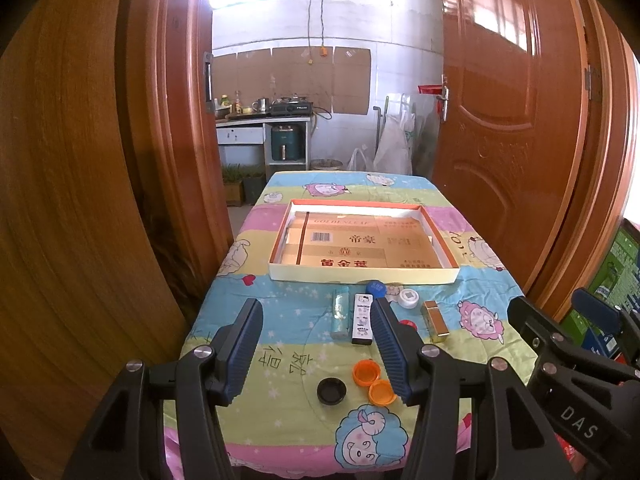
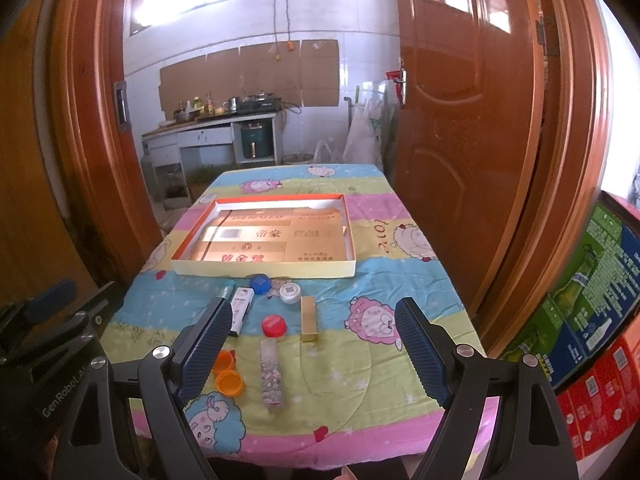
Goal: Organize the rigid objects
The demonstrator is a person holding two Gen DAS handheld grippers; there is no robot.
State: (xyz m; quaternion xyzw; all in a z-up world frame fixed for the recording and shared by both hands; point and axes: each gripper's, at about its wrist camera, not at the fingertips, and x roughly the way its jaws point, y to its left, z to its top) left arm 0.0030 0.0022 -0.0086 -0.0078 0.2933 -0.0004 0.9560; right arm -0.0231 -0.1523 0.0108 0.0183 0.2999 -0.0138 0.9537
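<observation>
A shallow cardboard tray [image 1: 362,276] [image 2: 264,269] lies mid-table. In front of it sit small items: a blue cap [image 1: 375,288] [image 2: 260,283], a white lid [image 1: 409,298] [image 2: 290,293], a gold box [image 1: 435,321] [image 2: 309,318], a white lighter [image 1: 362,319] [image 2: 241,309], a teal lighter [image 1: 340,317], a black cap [image 1: 331,390], two orange caps [image 1: 372,382] [image 2: 228,376], a red cap [image 2: 274,325] and a patterned lighter [image 2: 272,374]. My left gripper [image 1: 318,350] hangs open above the near items. My right gripper [image 2: 314,354] is open too, holding nothing.
The table wears a cartoon-sheep cloth [image 1: 280,320] [image 2: 380,280]. Wooden door panels [image 1: 504,140] [image 2: 460,140] flank it, with a kitchen counter [image 1: 260,120] beyond. Stacked printed cartons [image 2: 592,320] stand at the right. The right gripper's body [image 1: 580,360] shows in the left wrist view.
</observation>
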